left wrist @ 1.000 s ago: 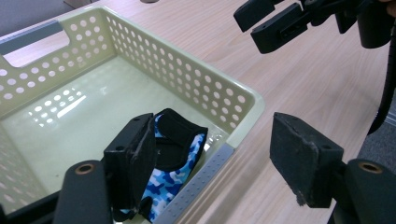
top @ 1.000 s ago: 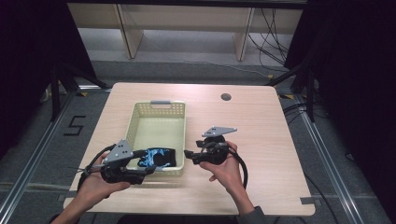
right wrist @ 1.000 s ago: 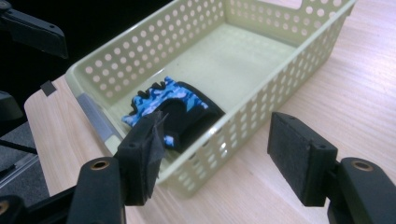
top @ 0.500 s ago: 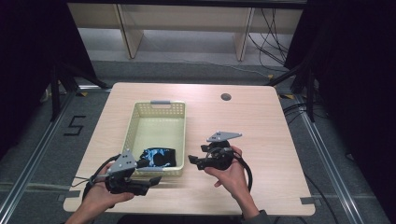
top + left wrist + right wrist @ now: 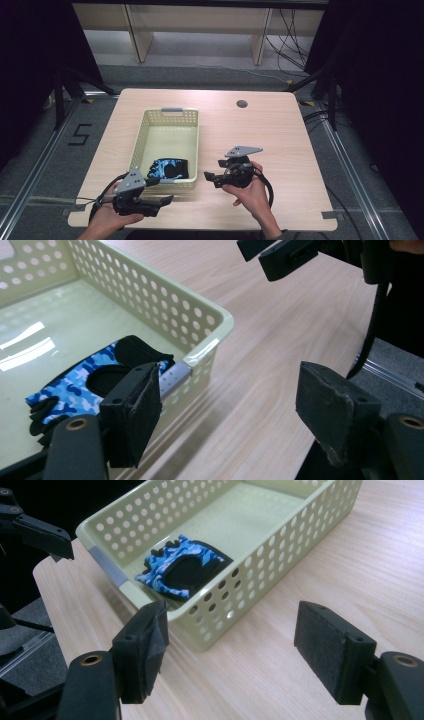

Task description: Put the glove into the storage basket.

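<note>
A blue camouflage and black glove [image 5: 169, 168] lies flat at the near end of a pale yellow perforated basket [image 5: 141, 131]. My left gripper [image 5: 162, 192] is low at the table's front edge, just outside the basket's near corner. Its jaws have just been opening and are open, with nothing between the pads [image 5: 132, 415]. My right gripper [image 5: 214, 170] hovers to the right of the basket, pointing at it. Its jaws have also just been opening and hold nothing. The right gripper view shows the glove [image 5: 175, 567] behind the basket's wall [image 5: 280, 540].
The basket stands on a light wooden table [image 5: 280, 130] with a round cable hole [image 5: 242, 104] at the back right. Bare tabletop spreads to the right of the basket. Dark floor with metal rails surrounds the table. The right gripper [image 5: 285, 255] shows at the top of the left gripper view.
My left gripper has drawn back from the basket's near end toward the table's front edge and lower. The glove stays lying in the basket. The right gripper has barely shifted.
</note>
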Motion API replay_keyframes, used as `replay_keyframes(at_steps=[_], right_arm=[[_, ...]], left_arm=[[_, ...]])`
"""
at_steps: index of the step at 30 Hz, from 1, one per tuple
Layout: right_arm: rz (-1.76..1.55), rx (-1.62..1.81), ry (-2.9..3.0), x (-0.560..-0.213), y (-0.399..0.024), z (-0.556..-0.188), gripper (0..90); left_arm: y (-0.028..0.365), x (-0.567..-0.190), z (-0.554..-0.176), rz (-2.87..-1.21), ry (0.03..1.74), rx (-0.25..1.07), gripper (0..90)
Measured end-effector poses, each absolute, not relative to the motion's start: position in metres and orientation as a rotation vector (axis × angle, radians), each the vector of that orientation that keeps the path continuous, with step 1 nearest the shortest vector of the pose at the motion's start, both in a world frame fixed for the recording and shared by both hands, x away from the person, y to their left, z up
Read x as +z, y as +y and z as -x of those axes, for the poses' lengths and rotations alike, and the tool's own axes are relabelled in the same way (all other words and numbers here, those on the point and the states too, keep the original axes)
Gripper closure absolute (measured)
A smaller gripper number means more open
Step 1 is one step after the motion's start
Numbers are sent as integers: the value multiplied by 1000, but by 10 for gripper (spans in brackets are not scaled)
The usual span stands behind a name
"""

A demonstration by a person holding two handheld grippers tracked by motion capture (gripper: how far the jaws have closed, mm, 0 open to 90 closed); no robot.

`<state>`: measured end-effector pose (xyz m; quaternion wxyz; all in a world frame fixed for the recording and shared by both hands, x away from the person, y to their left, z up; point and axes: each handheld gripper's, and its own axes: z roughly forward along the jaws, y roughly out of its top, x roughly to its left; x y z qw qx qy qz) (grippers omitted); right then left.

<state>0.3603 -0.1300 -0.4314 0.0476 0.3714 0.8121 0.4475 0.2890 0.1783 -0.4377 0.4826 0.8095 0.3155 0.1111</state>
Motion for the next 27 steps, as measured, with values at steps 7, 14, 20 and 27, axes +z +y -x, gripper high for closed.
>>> replay_keyframes(at_steps=[7,14,20,27], right_arm=[[-1111,1392,2470,-434,-135,-356,282],[-1125,1405,2464,-434,-139,-349,259],[-1118,1397,2467,-437,-142,-345,254],[-1097,1391,2484,-442,-147,-342,244]], left_arm=[[175,-445,-283,-1998,752,252,232],[174,-448,-280,-2015,741,249,225],[173,-454,-280,-2014,727,249,219],[173,-459,-277,-2039,723,240,214]])
